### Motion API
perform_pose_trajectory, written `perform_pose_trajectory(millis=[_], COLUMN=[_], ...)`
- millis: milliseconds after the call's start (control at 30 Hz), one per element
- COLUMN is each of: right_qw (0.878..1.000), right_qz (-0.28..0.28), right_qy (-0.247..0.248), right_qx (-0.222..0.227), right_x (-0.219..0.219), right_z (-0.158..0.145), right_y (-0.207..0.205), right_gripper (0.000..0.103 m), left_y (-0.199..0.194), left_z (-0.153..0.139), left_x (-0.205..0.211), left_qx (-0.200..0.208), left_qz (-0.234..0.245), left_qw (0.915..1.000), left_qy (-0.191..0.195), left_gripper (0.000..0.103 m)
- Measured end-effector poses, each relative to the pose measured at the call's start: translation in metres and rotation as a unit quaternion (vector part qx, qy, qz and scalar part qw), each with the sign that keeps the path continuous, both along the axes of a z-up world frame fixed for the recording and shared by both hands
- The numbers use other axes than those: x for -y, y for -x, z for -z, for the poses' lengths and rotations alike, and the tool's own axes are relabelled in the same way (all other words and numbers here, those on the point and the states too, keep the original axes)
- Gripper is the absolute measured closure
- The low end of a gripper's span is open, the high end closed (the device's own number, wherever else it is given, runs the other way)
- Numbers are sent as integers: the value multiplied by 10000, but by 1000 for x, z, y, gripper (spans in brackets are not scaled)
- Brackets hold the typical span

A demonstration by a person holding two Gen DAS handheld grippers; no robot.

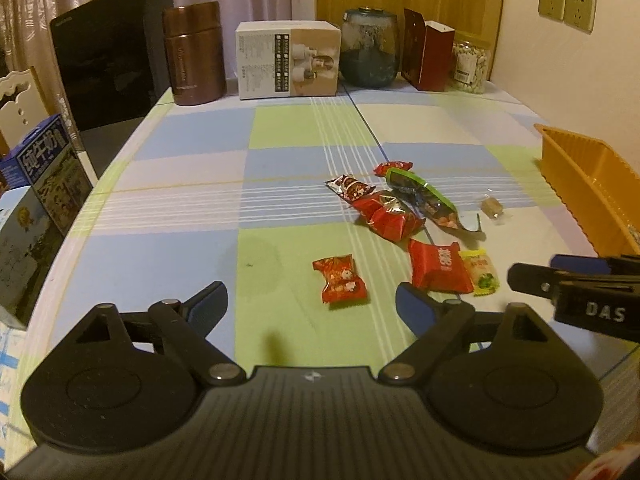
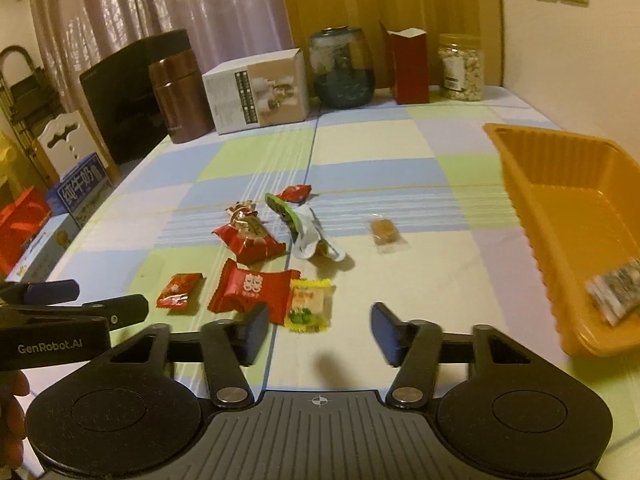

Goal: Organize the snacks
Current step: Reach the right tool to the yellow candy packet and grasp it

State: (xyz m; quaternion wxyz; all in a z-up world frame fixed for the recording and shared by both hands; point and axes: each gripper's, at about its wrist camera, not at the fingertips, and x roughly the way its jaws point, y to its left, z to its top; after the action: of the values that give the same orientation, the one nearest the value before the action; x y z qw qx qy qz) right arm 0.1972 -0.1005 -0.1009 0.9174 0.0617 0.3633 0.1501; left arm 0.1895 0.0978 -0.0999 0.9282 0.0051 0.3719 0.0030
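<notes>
Several wrapped snacks lie on the checked tablecloth: a small red candy (image 1: 340, 279) (image 2: 179, 289), a red packet with gold characters (image 1: 438, 267) (image 2: 253, 289), a yellow-green packet (image 1: 480, 272) (image 2: 309, 305), a red pile (image 1: 384, 211) (image 2: 250, 238), a green-edged wrapper (image 1: 424, 196) (image 2: 306, 230) and a small brown sweet (image 1: 493, 206) (image 2: 385, 231). The orange tray (image 1: 584, 184) (image 2: 568, 240) at the right holds one wrapped snack (image 2: 616, 290). My left gripper (image 1: 312, 304) (image 2: 80, 296) is open and empty, just short of the small red candy. My right gripper (image 2: 318, 332) (image 1: 536, 272) is open and empty near the yellow-green packet.
Along the back stand a brown flask (image 1: 194, 54), a white box (image 1: 288, 58), a dark glass jar (image 1: 370, 48), a red carton (image 1: 428, 54) and a nut jar (image 1: 470, 64). A blue milk box (image 1: 52, 172) and a chair (image 1: 20, 100) are at the left edge.
</notes>
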Motion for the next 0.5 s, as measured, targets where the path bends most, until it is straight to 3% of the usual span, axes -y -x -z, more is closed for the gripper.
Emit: perform_pose_trajectory(millis=[333, 400, 500], right_qw=[9996, 9995, 9994], right_qz=[-152, -181, -181], right_qy=[222, 238, 291], right_qx=[-89, -111, -59], right_x=[-19, -21, -22], right_z=[29, 33, 34], right_y=[-32, -36, -35], right_gripper=[64, 74, 80], left_y=[-24, -26, -30], left_z=[24, 27, 31], left_x=[1, 1, 1], left_qx=[-53, -55, -50], left_qz=[96, 109, 139], left_qw=[9999, 9999, 9999], left_qy=[39, 58, 70], left_gripper=[20, 23, 28])
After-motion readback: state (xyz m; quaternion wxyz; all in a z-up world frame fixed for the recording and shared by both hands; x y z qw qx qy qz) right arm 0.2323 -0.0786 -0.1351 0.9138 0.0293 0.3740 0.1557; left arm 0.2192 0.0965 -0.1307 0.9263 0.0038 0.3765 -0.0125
